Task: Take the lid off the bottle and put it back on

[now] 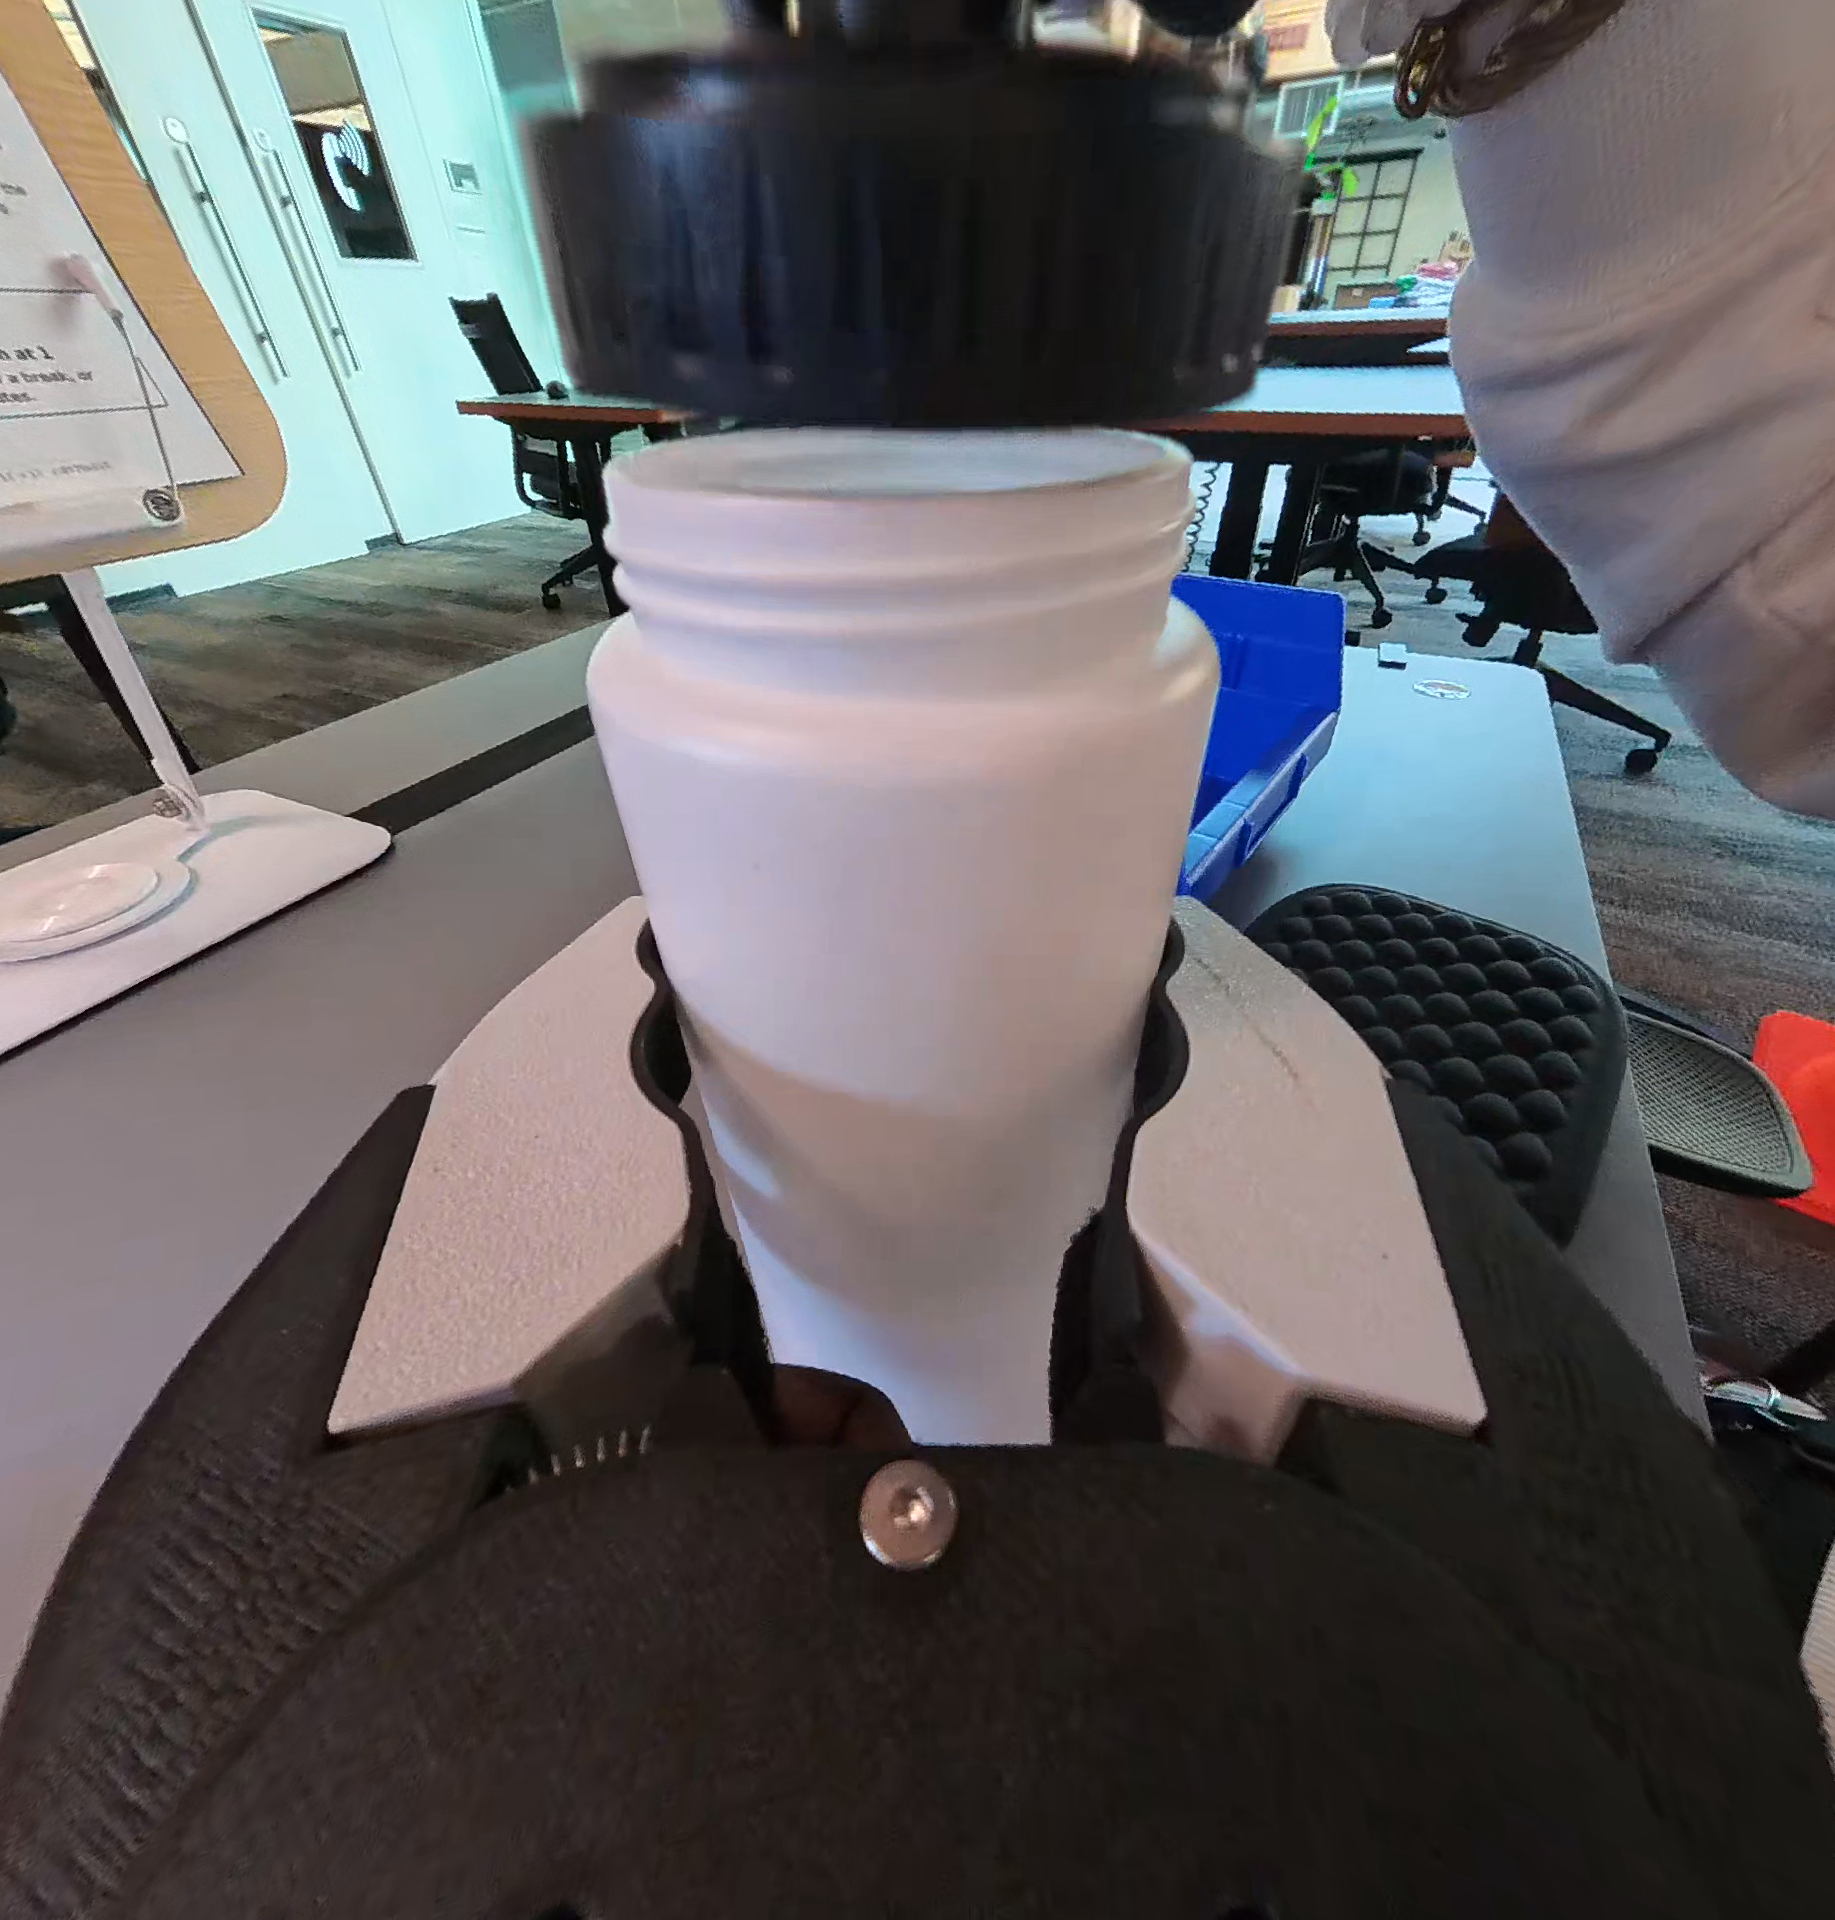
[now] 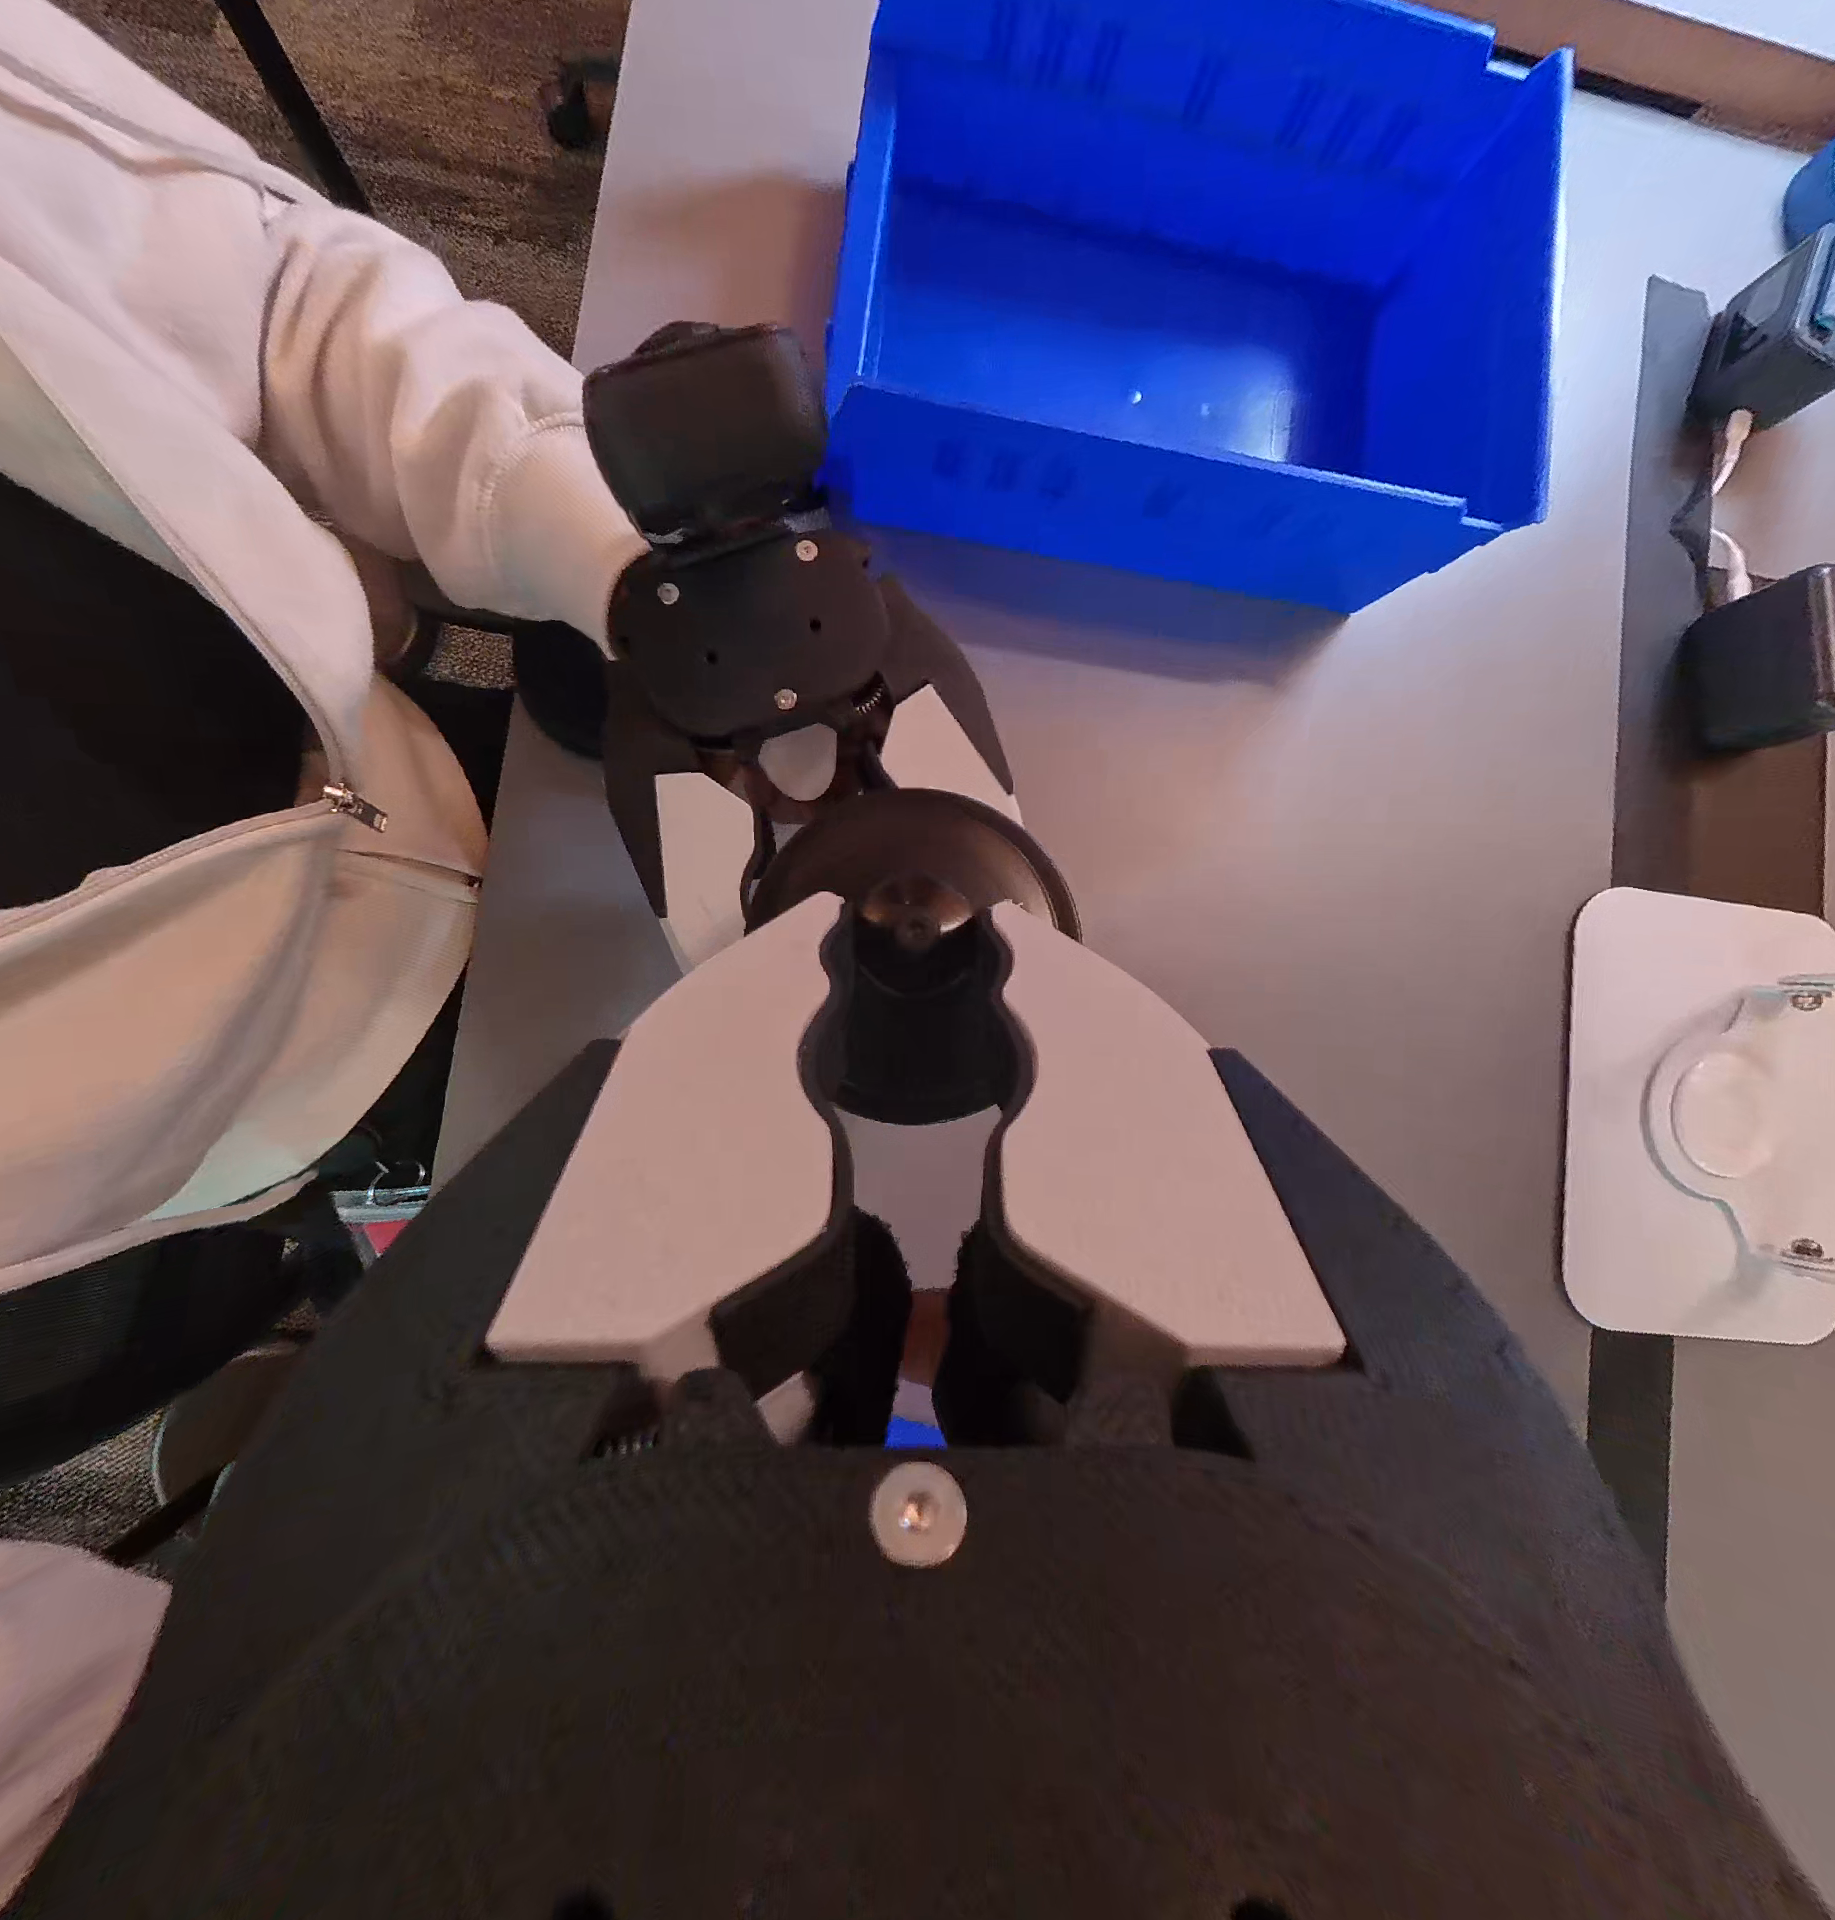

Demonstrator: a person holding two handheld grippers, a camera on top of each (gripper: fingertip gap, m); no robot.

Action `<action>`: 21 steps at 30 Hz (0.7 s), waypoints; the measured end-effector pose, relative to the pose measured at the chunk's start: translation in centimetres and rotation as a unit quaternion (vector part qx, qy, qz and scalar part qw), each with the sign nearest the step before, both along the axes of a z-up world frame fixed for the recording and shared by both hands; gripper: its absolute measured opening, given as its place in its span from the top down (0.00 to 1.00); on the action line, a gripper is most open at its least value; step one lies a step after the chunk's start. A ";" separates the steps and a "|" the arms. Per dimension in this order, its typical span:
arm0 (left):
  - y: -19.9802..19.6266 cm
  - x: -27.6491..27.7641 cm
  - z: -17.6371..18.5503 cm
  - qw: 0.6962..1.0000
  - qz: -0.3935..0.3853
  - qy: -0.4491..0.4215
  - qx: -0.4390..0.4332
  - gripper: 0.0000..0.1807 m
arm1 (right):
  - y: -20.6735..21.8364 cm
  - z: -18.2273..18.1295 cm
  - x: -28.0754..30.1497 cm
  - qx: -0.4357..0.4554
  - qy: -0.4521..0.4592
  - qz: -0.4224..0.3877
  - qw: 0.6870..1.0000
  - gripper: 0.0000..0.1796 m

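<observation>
Bottle point(image 1: 897, 831), white, upright, clamped between left tongs point(image 1: 908, 997), mouth uncovered. Black ribbed lid point(image 1: 908, 239) sits just above the threaded neck, apart from it, gripped by right tongs point(image 2: 918, 925). Blue bin point(image 2: 1183, 343) beyond both tongs on tabletop point(image 2: 1308, 831).

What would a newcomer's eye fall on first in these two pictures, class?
First, the white bottle, upright in the middle of the left wrist view, clamped in the left gripper, its threaded neck bare. Just above its mouth hangs the ribbed black lid, held by the right gripper. In the right wrist view, the bright blue bin on the table behind stands out.
</observation>
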State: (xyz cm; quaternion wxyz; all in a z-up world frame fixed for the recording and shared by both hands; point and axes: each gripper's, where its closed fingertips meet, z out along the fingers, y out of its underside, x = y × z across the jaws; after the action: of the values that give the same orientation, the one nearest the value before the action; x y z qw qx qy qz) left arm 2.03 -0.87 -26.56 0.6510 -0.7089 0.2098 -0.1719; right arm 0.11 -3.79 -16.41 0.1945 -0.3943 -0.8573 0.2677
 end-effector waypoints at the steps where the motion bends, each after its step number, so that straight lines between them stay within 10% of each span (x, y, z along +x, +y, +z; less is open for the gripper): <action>1: 0.0 0.0 0.0 1.000 0.000 0.001 -0.001 0.52 | -0.1 -0.3 0.1 0.001 -0.006 0.002 1.000 0.88; 21: 0.0 -0.2 -0.1 1.000 0.006 0.003 -0.008 0.52 | 0.1 -1.7 -0.4 -0.019 0.009 -0.106 0.994 0.87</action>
State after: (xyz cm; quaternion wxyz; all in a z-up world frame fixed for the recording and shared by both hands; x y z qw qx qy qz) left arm 1.88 -0.88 -26.64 0.6455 -0.7160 0.2062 -0.1676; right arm -0.31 -3.67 -18.08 0.2217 -0.4842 -0.8039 0.2649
